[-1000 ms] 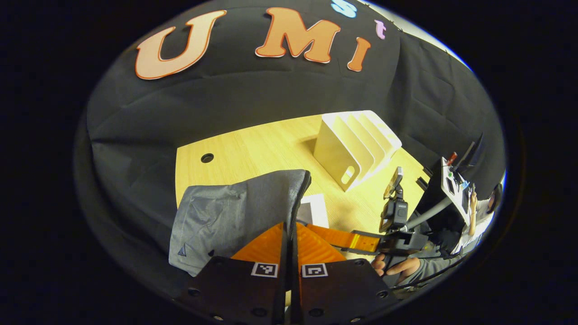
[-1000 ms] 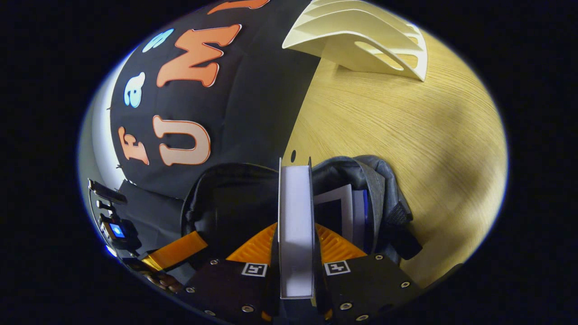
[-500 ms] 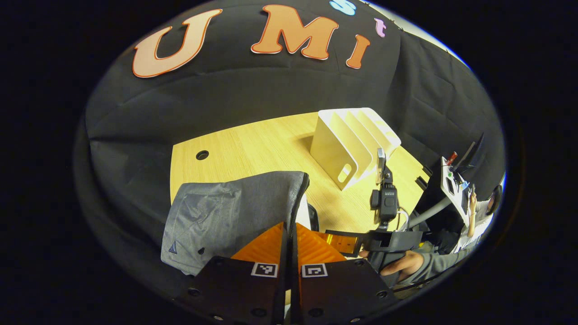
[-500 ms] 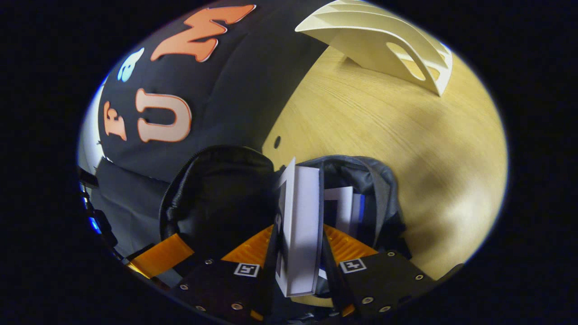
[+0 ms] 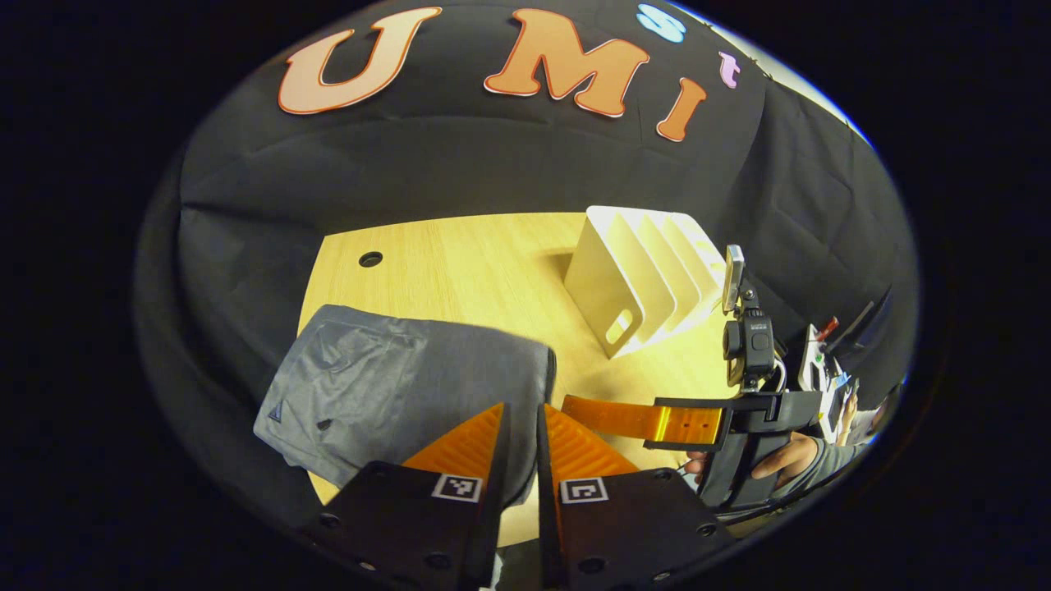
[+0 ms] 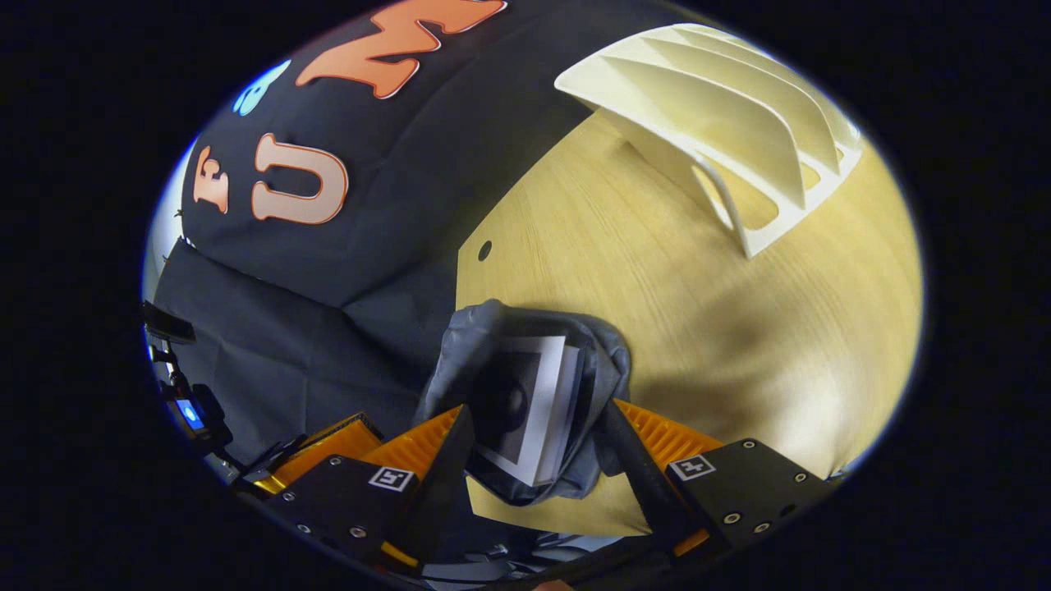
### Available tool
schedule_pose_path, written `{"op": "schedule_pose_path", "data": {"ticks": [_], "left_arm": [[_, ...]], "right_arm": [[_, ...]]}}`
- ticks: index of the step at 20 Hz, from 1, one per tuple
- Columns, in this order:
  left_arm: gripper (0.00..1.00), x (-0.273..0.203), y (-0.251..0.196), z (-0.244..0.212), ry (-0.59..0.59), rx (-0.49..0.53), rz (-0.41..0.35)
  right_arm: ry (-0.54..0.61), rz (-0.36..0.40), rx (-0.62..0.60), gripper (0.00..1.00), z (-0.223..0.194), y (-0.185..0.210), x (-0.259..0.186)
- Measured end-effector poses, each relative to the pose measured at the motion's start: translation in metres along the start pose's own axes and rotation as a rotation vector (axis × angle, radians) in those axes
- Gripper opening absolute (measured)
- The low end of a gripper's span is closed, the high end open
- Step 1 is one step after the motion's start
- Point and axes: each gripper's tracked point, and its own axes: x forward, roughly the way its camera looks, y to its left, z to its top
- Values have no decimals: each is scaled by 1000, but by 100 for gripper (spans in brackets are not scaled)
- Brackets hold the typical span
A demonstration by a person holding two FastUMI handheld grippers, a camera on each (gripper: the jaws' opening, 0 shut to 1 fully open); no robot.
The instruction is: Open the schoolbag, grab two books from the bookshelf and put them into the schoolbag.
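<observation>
With our right gripper (image 6: 538, 447) wide open and empty and our left gripper (image 5: 519, 435) nearly closed, empty, the book (image 6: 530, 410) protrudes from the schoolbag (image 6: 525, 394) at lower centre and could slide out.

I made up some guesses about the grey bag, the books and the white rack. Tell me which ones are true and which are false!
1. The white slotted bookshelf holds no books. True.
2. The right gripper is squeezing a book. False: its fingers are spread apart, with nothing between the pads.
3. A white-edged book sticks out of the grey fabric schoolbag. True.
4. The schoolbag hangs on the wall. False: it lies on the light wooden table.
5. The left gripper is wide open. False: only a narrow gap.
</observation>
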Motion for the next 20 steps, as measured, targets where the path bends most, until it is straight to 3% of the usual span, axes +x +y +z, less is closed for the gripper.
{"op": "schedule_pose_path", "data": {"ticks": [3,4,7,8,9,10,11,16,20], "left_arm": [[30,1,-22,2,-8,-15,7],[41,2,-30,5,-16,-19,10],[54,4,-56,14,-48,-19,13],[70,4,-64,19,-59,-14,13],[69,5,-73,26,-78,-12,17],[87,7,-82,31,-93,-11,19],[92,10,-93,38,-113,-8,18],[95,19,-149,75,-234,33,29],[98,25,-198,107,-312,41,28]], "right_arm": [[-30,-8,-24,98,25,-13,-23],[-46,-9,-37,98,35,-17,-31],[-100,-33,-88,98,64,-33,-57],[-115,-42,-108,98,73,-38,-66],[-135,-50,-127,98,83,-41,-76],[-156,-55,-147,98,94,-44,-85],[-183,-61,-167,98,106,-47,-96],[-313,-95,-295,98,162,-54,-153],[-373,-91,-331,98,195,-53,-197]]}}
